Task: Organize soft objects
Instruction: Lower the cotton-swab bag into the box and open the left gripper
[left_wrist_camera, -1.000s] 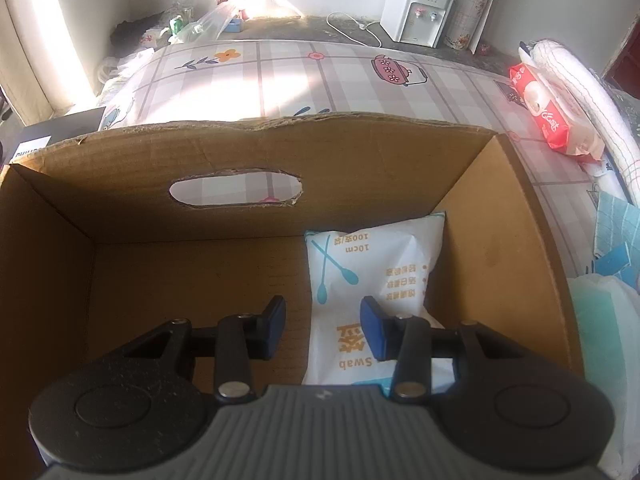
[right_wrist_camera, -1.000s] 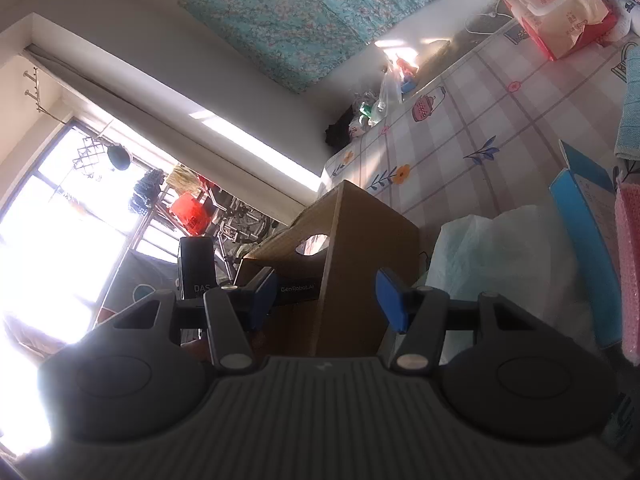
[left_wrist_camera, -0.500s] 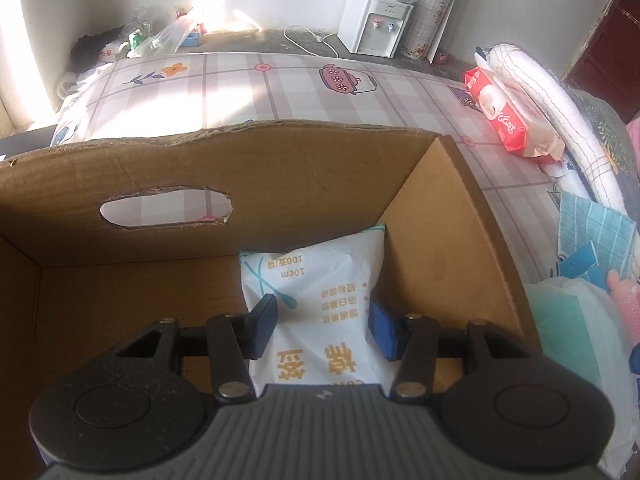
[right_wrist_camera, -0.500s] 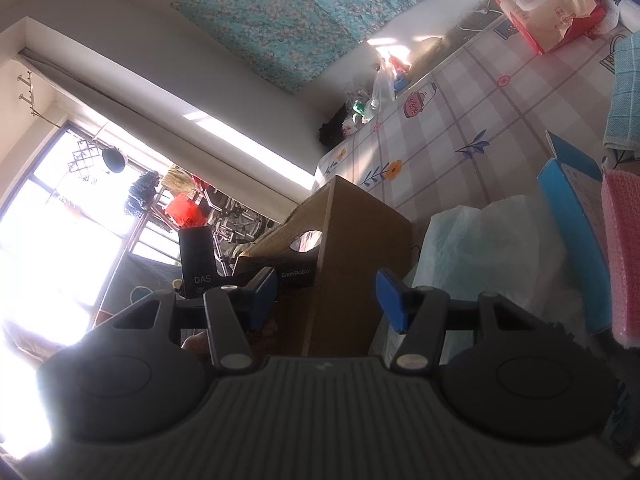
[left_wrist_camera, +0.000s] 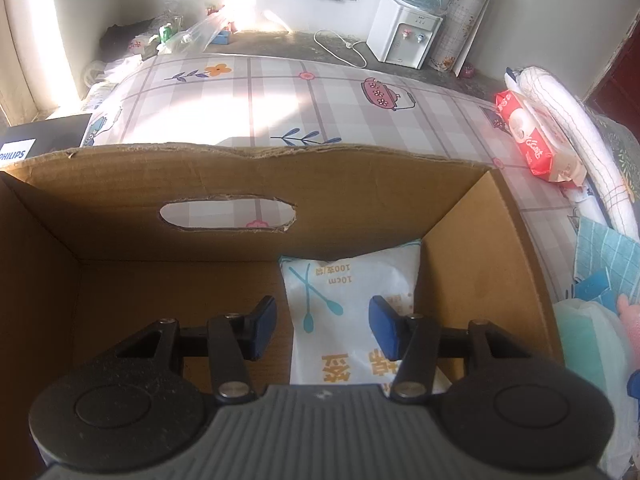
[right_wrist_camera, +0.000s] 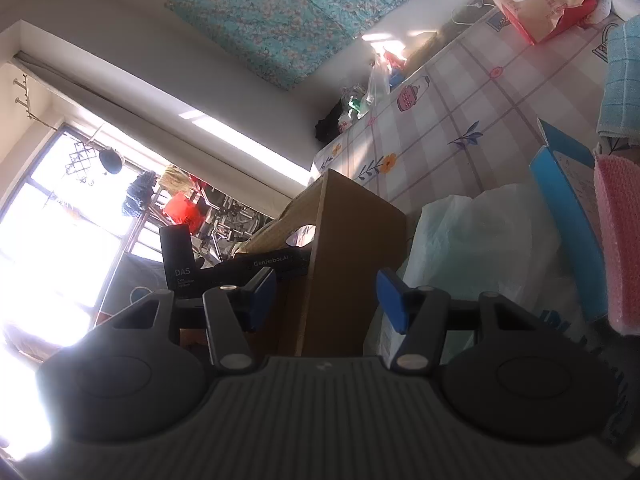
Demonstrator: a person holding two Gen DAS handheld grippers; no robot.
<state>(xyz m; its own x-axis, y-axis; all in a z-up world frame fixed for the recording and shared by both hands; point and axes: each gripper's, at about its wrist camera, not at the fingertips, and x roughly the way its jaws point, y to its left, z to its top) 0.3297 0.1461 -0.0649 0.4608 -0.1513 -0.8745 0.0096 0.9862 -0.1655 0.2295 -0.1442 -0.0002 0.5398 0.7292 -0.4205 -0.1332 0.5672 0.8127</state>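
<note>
A white cotton swab bag [left_wrist_camera: 352,312] lies flat in the right corner of an open cardboard box [left_wrist_camera: 240,172]. My left gripper [left_wrist_camera: 322,330] is open and empty, hovering over the box just above the bag's near end. My right gripper [right_wrist_camera: 326,300] is open and empty, tilted, outside the box's [right_wrist_camera: 344,240] right wall. A pale green and white soft pack [right_wrist_camera: 472,240] lies right of the box, also in the left wrist view [left_wrist_camera: 588,336]. A pink cloth [right_wrist_camera: 620,240] and a blue towel [right_wrist_camera: 624,80] lie farther right.
A red wet wipes pack [left_wrist_camera: 532,140] and a rolled white towel [left_wrist_camera: 576,136] lie at the table's far right. A blue box [right_wrist_camera: 568,216] leans beside the pink cloth. A water dispenser [left_wrist_camera: 404,36] stands on the floor beyond the checked tablecloth [left_wrist_camera: 280,100].
My left gripper swung right and back left over the box, staying open above the bag. The right gripper drifted slightly closer to the box's right side.
</note>
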